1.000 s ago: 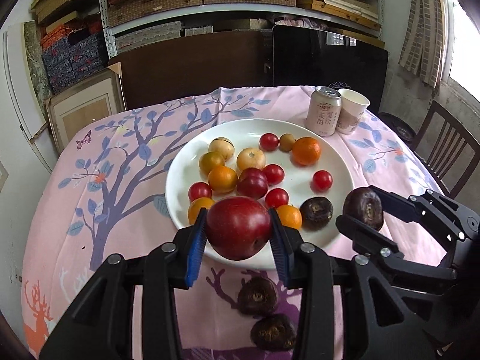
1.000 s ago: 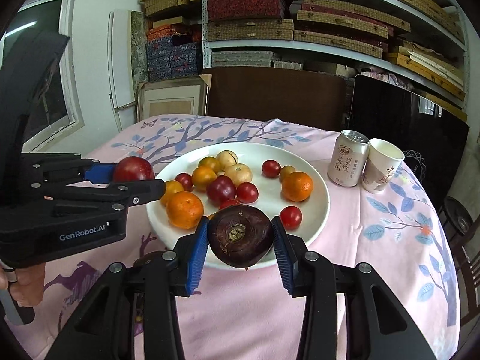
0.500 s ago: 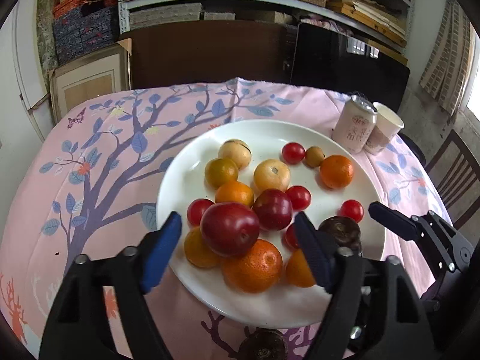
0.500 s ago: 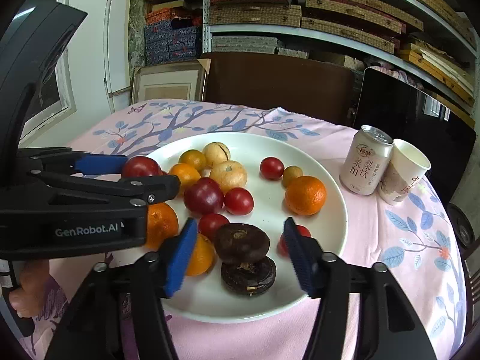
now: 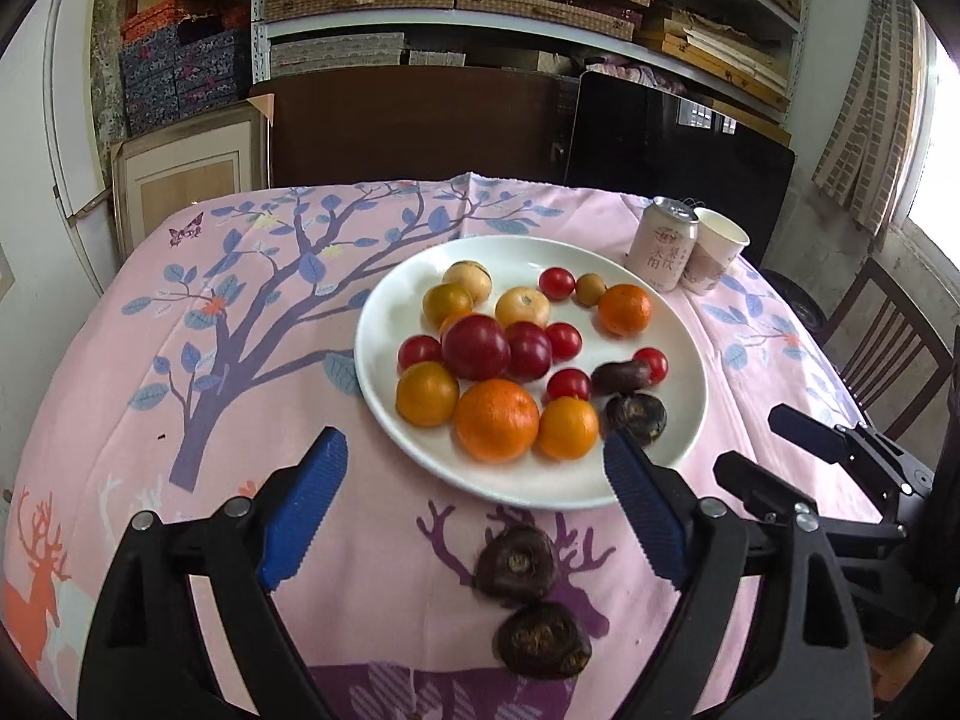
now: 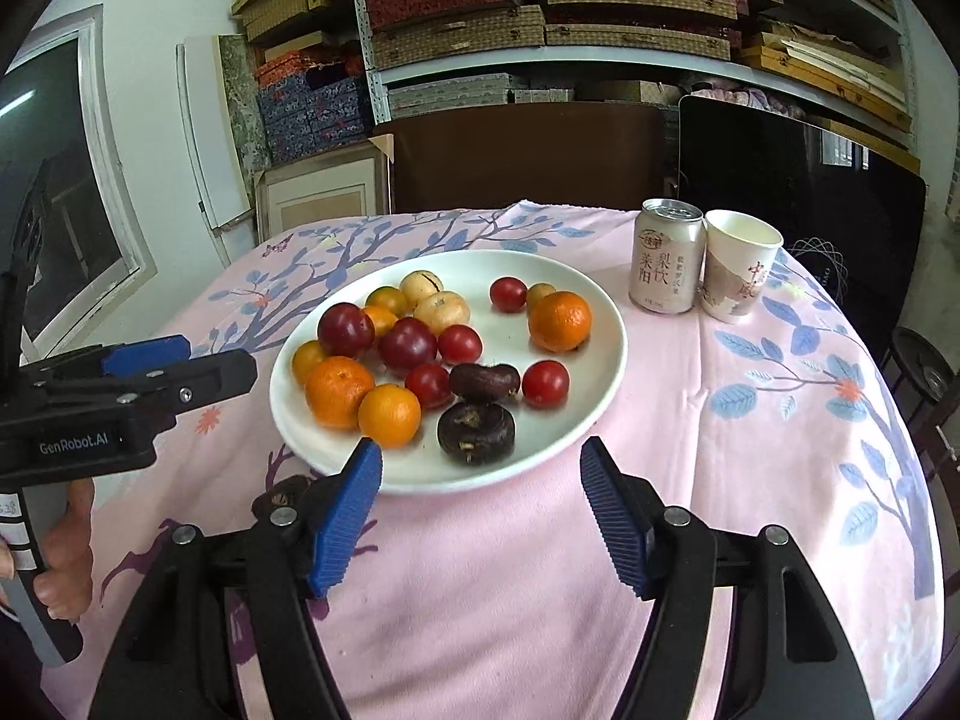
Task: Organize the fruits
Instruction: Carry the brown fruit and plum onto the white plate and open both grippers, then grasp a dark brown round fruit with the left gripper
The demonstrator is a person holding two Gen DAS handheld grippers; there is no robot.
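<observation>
both grippers empty, jaws opening; two dark fruits left on the cloth this side of the plate

near to far from the plate [image 5: 384,420]: left gripper [image 5: 474,516] wide, jaws opening, nothing betw. them, just short of the plate's near rim; right gripper [image 6: 480,510] also wide & opening, empty, same side. two dark flattish fruits [image 5: 517,558] lie on the surface's pink cloth [image 5: 180,312] on the near side of the plate, touching or nearly; they look small, light, firm w/ rough skin, so prob. no slip. disc-shaped, short axis tipped toward the left-wrist cam, no real long axis; best taken across the round edge. on the plate: dark pair [image 6: 477,432] at near edge, oranges, red plum [image 5: 476,346], cherry tomatoes (smooth, soft, roll easily), pale fruits farthest. can [image 6: 666,258] & paper cup [image 6: 739,267] beyond the plate.
</observation>
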